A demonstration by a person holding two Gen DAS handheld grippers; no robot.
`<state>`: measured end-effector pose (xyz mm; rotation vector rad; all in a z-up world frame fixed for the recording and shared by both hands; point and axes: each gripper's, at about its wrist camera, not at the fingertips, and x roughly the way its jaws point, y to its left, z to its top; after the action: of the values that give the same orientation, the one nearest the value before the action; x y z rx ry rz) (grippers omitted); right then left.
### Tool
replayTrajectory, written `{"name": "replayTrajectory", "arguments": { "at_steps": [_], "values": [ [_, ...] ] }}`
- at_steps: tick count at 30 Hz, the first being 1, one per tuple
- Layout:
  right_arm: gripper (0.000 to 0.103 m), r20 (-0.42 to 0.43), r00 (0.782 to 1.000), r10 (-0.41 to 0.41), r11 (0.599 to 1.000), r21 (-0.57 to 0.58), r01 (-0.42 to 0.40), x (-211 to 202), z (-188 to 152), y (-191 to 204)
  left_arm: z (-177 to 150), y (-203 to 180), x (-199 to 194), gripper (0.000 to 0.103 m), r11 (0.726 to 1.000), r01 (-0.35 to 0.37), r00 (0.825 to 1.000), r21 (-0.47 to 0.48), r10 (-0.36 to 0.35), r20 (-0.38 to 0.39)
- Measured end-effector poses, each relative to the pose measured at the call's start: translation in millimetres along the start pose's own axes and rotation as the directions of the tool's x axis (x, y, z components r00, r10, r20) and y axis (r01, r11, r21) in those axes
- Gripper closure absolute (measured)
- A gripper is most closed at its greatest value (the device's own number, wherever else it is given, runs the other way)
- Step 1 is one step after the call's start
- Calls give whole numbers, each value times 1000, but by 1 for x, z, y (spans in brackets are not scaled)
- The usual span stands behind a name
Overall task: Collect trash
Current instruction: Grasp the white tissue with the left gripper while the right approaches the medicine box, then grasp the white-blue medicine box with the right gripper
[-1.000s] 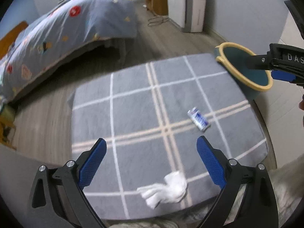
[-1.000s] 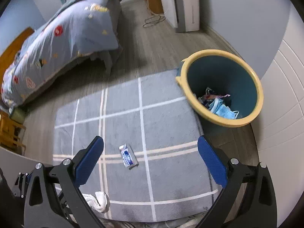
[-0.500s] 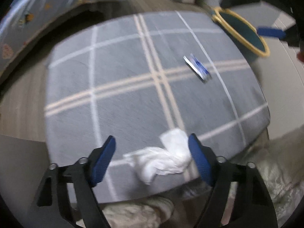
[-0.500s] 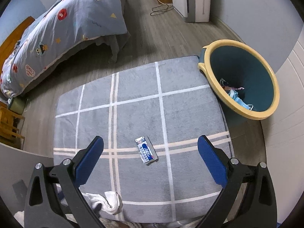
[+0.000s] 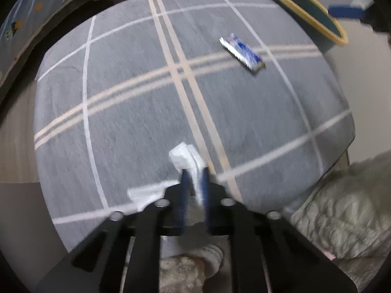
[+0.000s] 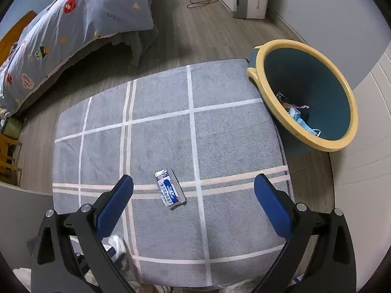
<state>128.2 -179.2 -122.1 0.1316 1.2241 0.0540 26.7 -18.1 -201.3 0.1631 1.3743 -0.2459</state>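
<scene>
Since a second ago the left gripper dropped toward the rug and its jaws have just been closing; now they're pinched on the white crumpled tissue, near the rug's 6 o'clock edge. Right gripper hangs wide open, nothing between its pads, with the blue-and-white wrapper lying flat on the rug just past it. Farther out at 2 o'clock sits the yellow-rimmed trash bin, trash inside. Bed at 10 o'clock.
</scene>
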Motion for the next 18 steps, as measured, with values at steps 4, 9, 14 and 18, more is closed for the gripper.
{"name": "replayTrajectory", "arguments": {
  "at_steps": [4, 9, 14, 18],
  "values": [
    [6, -3, 1000, -8, 1000, -28, 8, 4, 0, 4, 13, 20, -4, 95, 999, -43, 998, -31, 44, 38],
    [12, -15, 1000, 1, 996, -89, -2, 16, -2, 11, 27, 57, -10, 96, 988, -40, 996, -147, 51, 74],
    [27, -78, 997, 5, 989, -150, -16, 39, -8, 20, 37, 84, -17, 95, 975, -54, 993, -216, 76, 92],
    [33, -113, 993, 23, 983, -177, -43, 56, -11, 31, 42, 100, -15, 95, 965, -43, 994, -259, 68, 90]
  ]
}}
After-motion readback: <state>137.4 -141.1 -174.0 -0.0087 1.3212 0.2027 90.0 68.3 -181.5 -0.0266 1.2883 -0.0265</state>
